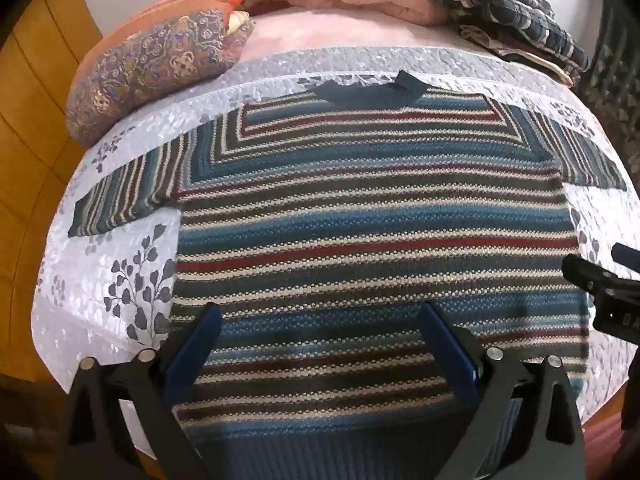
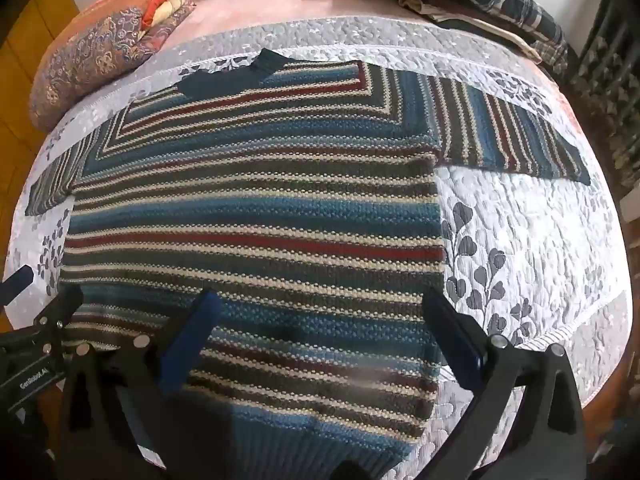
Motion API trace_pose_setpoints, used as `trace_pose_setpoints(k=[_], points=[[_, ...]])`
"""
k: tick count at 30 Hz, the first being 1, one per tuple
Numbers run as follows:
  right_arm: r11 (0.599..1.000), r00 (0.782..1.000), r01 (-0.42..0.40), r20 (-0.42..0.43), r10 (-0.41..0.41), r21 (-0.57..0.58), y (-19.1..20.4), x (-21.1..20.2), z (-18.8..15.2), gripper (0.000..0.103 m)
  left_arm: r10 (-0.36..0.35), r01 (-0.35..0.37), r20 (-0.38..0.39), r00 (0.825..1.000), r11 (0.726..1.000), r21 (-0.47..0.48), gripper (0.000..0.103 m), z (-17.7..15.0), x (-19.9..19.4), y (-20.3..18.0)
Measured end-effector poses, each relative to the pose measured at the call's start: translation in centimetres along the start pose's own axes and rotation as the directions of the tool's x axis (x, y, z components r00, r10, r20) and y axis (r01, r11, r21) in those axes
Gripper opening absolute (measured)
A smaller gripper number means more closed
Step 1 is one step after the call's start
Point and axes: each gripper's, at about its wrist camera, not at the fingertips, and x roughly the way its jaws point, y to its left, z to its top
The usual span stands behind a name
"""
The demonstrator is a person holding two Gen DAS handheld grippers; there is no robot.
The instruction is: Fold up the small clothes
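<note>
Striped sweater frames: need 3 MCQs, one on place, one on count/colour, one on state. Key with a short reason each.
1. Where does the patterned pillow lie relative to the striped sweater, seen from the left wrist view?
A. far left
B. near right
C. on top of it

2. How many sleeves of the sweater are spread out to the sides?
A. none
B. one
C. two

3. What state is the left gripper in?
A. shut on the hem
B. open above the sweater
C. shut on a sleeve

Key: 1 A, the pillow sits at the quilt's far left corner. 2 C, a sleeve sticks out on each side. 3 B, its two fingers stand wide apart with nothing between them; the right gripper looks the same.
</note>
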Motion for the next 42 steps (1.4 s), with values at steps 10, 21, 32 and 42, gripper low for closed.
trace_pose_setpoints(k=[10,21,32,42], points=[[1.0,1.0,-0.008,-0.018,0.008,0.018,-0.2,0.5,-0.6,0.1,-0.004,0.004,0.006,1.0,1.0,-0.014,0.095,-0.1,0.1,0.2],[1.0,1.0,-0.026,-0.013,0.026,0.016,-0.8,0.4,-0.1,0.1,0.001,-0.001,0.009,1.0,1.0,-0.023,0.095,0.2,0.2,0.6],[1.0,1.0,-0.02,-0.003,0.02,0.013,-0.7,0.3,0.0,0.1,-0.01,0.01,0.023,1.0,1.0,-0.025,0.095,0.0,0.2,0.7],[1.0,1.0,-0.021,0.0,0.021,0.011,-0.7,0.4,-0.1,0.1,-0.002,0.002,0.026,1.0,1.0,-0.024,0.095,0.1,0.3,0.8]])
